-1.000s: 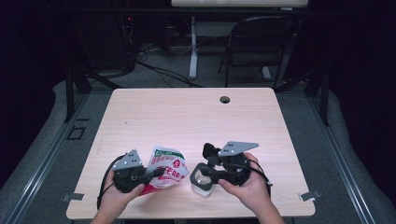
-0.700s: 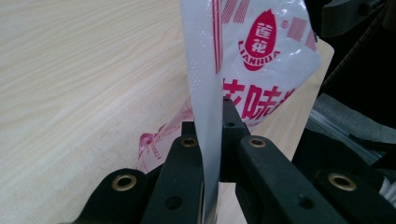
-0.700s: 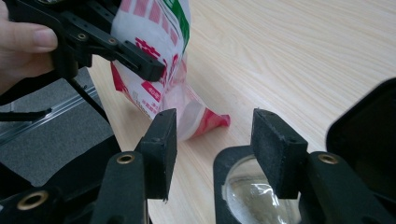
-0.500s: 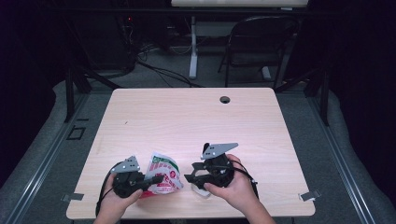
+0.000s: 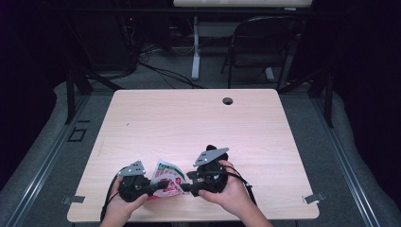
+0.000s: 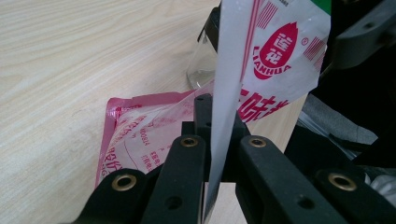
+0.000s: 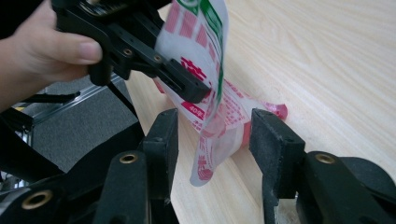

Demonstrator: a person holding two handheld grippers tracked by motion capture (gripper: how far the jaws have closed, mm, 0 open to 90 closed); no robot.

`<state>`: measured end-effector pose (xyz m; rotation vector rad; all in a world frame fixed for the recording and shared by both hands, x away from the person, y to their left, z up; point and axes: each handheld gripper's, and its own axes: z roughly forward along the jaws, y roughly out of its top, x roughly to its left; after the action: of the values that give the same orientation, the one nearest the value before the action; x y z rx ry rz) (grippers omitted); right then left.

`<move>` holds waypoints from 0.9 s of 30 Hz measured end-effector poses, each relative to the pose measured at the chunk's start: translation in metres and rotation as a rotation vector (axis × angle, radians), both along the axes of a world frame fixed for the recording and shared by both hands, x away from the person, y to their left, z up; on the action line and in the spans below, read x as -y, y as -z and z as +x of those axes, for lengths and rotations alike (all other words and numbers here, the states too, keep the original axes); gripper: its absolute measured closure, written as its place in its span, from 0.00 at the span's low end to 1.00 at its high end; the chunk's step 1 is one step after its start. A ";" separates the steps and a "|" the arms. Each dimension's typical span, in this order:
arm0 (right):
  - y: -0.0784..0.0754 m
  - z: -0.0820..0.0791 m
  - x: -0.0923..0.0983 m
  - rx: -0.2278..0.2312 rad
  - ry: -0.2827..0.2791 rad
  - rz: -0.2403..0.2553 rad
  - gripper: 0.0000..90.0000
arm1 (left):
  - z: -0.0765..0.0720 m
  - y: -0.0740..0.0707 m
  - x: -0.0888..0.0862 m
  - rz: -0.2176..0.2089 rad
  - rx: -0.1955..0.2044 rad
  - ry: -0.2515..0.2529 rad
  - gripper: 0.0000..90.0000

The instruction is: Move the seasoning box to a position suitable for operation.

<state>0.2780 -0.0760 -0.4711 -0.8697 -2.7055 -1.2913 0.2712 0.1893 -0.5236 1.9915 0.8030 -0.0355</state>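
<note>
A red, white and green printed packet (image 5: 168, 182) sits near the table's front edge, its lower part lying on the wood and its upper part standing up. My left gripper (image 5: 158, 184) is shut on the packet's upright flap (image 6: 280, 51), which is pinched between the pads (image 6: 217, 130). My right gripper (image 5: 187, 187) comes in from the right. Its jaws (image 7: 215, 135) straddle the packet's hanging lower end (image 7: 210, 140) without touching it, and they have just been closing a little. A small clear container (image 6: 203, 70) stands behind the packet.
The light wooden table (image 5: 198, 123) has a round cable hole (image 5: 228, 100) at its far edge. A dark chair (image 5: 265, 47) and a desk leg stand beyond it. Both hands work close to the front edge.
Both hands have sunk toward the table's front edge. The right gripper has moved left, up to the packet, which now lies lower on the wood.
</note>
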 end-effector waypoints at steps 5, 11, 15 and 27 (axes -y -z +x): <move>0.011 0.004 -0.005 -0.033 0.008 -0.018 0.64 | 0.000 0.001 0.002 -0.008 -0.001 -0.006 1.00; 0.016 0.009 -0.009 -0.059 0.012 -0.039 0.70 | -0.002 0.003 0.004 -0.009 0.004 -0.002 1.00; 0.018 0.009 -0.012 -0.073 0.004 -0.065 0.74 | -0.004 0.004 0.006 -0.008 0.009 -0.005 1.00; 0.024 0.011 -0.018 -0.114 -0.016 -0.100 0.86 | -0.006 0.006 0.008 -0.001 0.016 -0.003 1.00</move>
<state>0.2892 -0.0578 -0.4950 -0.8993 -2.7016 -1.0767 0.2650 0.1810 -0.5300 1.9877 0.7951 -0.0183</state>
